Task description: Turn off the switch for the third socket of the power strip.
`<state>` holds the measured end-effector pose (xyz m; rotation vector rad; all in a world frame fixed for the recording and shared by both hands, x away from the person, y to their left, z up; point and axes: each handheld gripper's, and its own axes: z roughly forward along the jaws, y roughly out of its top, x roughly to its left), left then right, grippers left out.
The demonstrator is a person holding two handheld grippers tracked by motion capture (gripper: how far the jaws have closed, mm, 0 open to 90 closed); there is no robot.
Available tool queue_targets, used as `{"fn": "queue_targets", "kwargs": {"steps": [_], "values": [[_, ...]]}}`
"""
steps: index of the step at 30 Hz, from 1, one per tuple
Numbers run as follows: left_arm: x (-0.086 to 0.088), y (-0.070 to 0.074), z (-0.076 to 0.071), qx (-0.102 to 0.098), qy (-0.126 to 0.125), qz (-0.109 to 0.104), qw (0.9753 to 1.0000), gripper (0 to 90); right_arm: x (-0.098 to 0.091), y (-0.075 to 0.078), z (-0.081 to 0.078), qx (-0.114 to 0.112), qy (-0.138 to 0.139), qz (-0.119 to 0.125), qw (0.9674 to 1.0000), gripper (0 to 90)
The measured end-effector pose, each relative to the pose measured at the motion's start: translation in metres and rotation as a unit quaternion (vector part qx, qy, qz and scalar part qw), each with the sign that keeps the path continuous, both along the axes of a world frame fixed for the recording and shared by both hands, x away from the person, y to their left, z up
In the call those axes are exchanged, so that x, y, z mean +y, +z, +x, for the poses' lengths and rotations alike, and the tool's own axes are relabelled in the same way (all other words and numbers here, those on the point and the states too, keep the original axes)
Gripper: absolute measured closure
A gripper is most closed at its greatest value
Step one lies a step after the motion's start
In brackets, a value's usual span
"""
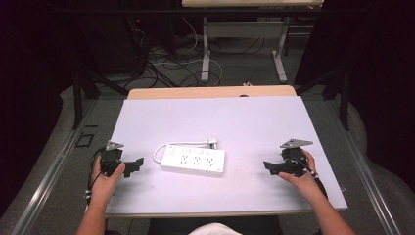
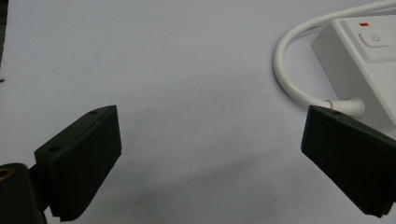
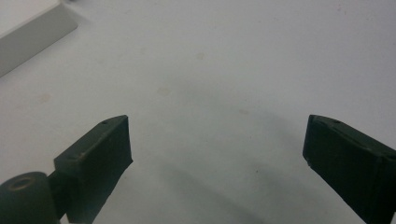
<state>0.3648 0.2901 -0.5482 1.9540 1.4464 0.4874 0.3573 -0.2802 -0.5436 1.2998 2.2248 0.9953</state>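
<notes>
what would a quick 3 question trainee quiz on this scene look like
1. True or false: the left gripper holds the power strip.
2. Multiple choice: the strip's cord lies A) looped at the strip's far side, B) trailing off the table's near edge, C) clamped in the right gripper.
3. Fill in: the strip lies ___ the two grippers.

Key
1. False. Its jaws stand wide apart over bare table.
2. A. The cord leaves the strip's left end, and its plug rests on the table behind the strip.
3. Between. Neither gripper touches it.
</notes>
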Motion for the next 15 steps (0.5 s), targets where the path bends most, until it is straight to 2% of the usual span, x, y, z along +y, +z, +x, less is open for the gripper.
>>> {"fn": "queue_targets", "kwargs": {"steps": [15], "values": [[0.0037, -0.0052, 0.0011, 0.005, 0.001, 0.0, 1.0, 5.3, -0.0006, -0.0004, 0.0005, 0.0, -0.002, -0.001, 1.0, 7.4]]}}
